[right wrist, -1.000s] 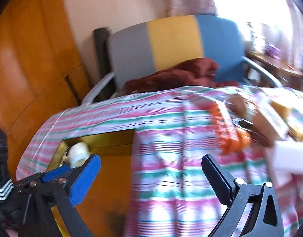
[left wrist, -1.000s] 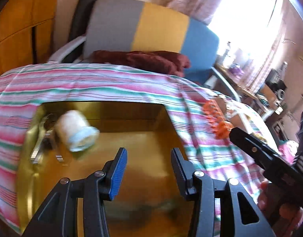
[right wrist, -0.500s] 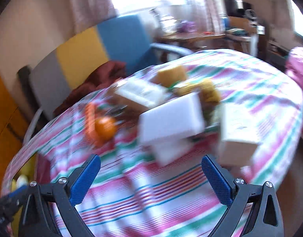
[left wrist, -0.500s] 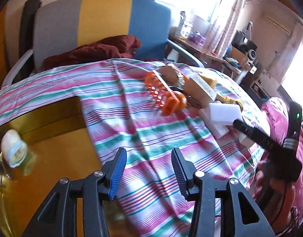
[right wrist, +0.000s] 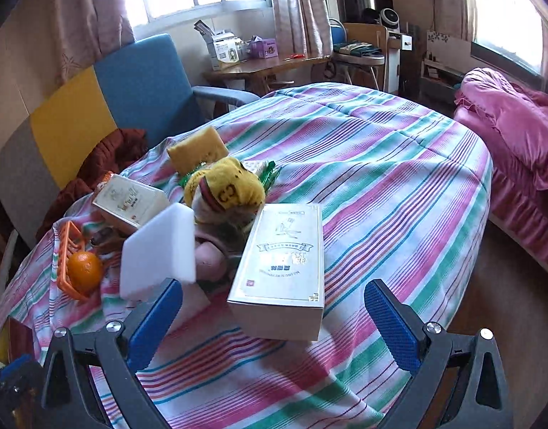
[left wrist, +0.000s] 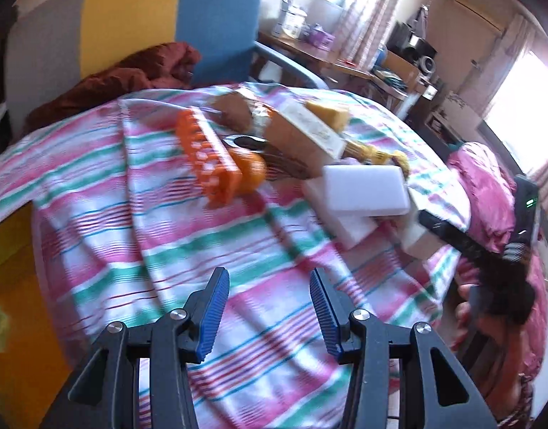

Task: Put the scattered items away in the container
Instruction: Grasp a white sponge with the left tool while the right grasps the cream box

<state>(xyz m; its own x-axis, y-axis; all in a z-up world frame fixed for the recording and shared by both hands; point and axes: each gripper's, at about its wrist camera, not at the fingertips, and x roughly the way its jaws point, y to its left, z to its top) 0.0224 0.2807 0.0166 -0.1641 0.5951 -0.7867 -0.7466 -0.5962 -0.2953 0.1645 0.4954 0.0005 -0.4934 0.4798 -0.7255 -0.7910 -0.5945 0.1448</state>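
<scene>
The left tongs [left wrist: 266,307] are partly open and hold nothing; only the striped cloth [left wrist: 238,250] on the worktop shows between the blue pads. The right tongs [right wrist: 274,318] are wide open and empty too. They hang just in front of the big cream box [right wrist: 281,261], which lies flat near the front edge of the worktop. The wide gap looks right for this box, because the box is broad.

The other things sit in a heap toward the left side of the worktop, so most are still waiting to be put away. A white foam block [right wrist: 159,250] leans up against the pile, just beside the cream box. An orange [right wrist: 83,266] rests in an orange plastic rack [left wrist: 209,157]. A yellow knit sock [right wrist: 227,186] lies on top of the heap, with a yellow sponge [right wrist: 197,150] behind it. A smaller box [right wrist: 131,202] sits at the back left.

The yellow container [left wrist: 13,286] is at the far left edge of the worktop, well apart from the heap. Each thing must be carried across the cloth to reach it.

I think the cream box is the next thing to grab. It is heavy-looking and smooth, so it may slip if it is pinched only at one corner.
</scene>
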